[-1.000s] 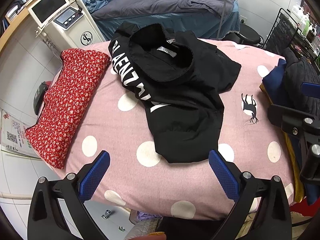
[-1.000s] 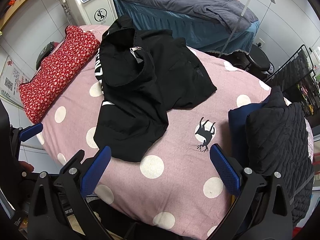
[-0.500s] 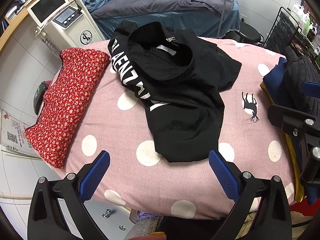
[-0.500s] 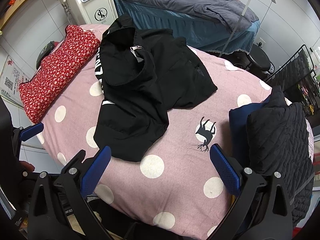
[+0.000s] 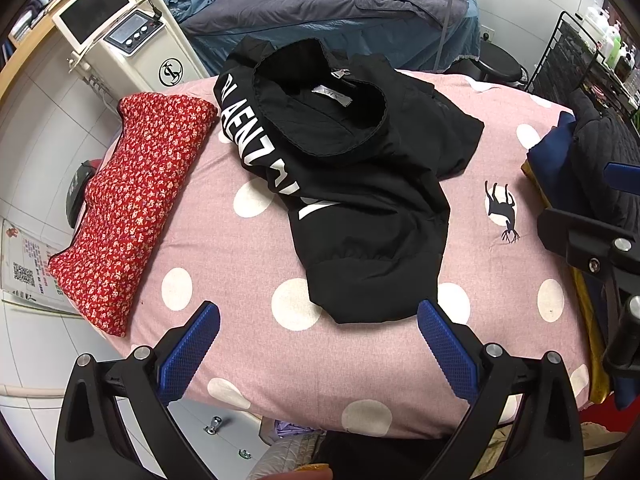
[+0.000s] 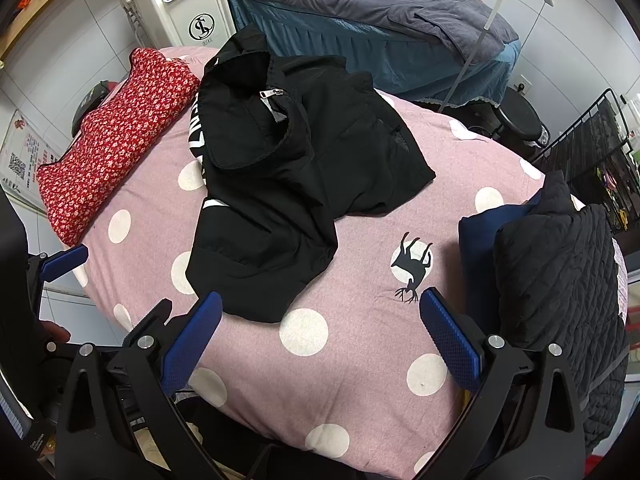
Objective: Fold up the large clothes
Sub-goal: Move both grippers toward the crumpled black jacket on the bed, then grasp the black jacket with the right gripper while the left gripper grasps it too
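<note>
The pink polka-dot cover [image 5: 224,240] spreads over the whole work surface, and everything else sits relative to the black jacket [image 5: 360,184] crumpled near its middle, hood uppermost and hem toward the cameras. The left wrist view shows white lettering running down the jacket's left edge and a label inside the hood; the right wrist view shows mostly plain black fabric, a zipper pull at the collar and only a sliver of the lettering. To the left of the jacket lies a folded red floral garment [image 5: 128,208] along the cover's edge. To the right of the jacket a stack of a black quilted garment [image 6: 560,272] over a navy piece [image 6: 476,240] is seen fully only from the right wrist. Between the jacket and that stack a black deer print [image 6: 412,268] marks the cover. Beyond the jacket stand a treatment bed with grey bedding [image 6: 360,4] and a white machine with a screen [image 5: 132,40]; a wire rack [image 5: 580,56] stands to the far right. The left gripper [image 5: 320,344] and the right gripper [image 6: 320,336] both hover at the near edge, short of the jacket's hem, each with its blue-padded jaws spread wide and empty.
</note>
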Demonstrator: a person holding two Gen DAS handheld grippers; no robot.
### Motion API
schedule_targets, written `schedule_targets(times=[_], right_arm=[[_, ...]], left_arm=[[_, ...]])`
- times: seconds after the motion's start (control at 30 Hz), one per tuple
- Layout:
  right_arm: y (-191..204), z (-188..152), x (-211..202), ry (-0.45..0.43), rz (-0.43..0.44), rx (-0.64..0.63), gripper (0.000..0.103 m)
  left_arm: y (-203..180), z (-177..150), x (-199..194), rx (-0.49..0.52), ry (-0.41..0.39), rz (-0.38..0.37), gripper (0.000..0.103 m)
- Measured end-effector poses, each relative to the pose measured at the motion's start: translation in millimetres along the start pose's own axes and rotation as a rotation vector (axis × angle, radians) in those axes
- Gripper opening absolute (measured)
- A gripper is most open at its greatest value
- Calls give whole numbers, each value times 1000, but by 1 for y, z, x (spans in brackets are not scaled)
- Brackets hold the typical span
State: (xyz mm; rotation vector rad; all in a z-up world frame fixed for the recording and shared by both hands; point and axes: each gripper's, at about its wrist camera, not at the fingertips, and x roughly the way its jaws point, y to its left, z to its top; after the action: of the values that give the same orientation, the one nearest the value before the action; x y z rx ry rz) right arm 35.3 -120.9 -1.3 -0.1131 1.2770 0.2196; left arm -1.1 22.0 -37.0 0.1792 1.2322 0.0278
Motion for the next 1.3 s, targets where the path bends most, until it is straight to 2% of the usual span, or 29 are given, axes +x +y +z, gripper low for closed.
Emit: schedule_targets(times=[0.33, 0.6, 0.83, 1.0, 1.17, 1.3], right_arm=[[-5, -1, 7, -1, 21, 17, 98], [-15, 5, 12, -21, 101, 46, 98], [-28, 18, 13, -51, 211, 79, 98], [-45, 43, 11, -92, 323, 114, 98], [-70, 77, 20, -116, 395, 152, 98], [-89, 113, 44, -99, 450, 176, 98]], left_arm=[[2, 1, 9, -18, 25, -17, 97], [3, 5, 22, -30, 54, -33, 97], [2, 14, 32, -29, 66, -51, 97], [5, 23, 44, -49, 96, -80, 97], [11, 37, 54, -62, 50, -98, 96], [9, 50, 63, -72, 5, -99, 96]])
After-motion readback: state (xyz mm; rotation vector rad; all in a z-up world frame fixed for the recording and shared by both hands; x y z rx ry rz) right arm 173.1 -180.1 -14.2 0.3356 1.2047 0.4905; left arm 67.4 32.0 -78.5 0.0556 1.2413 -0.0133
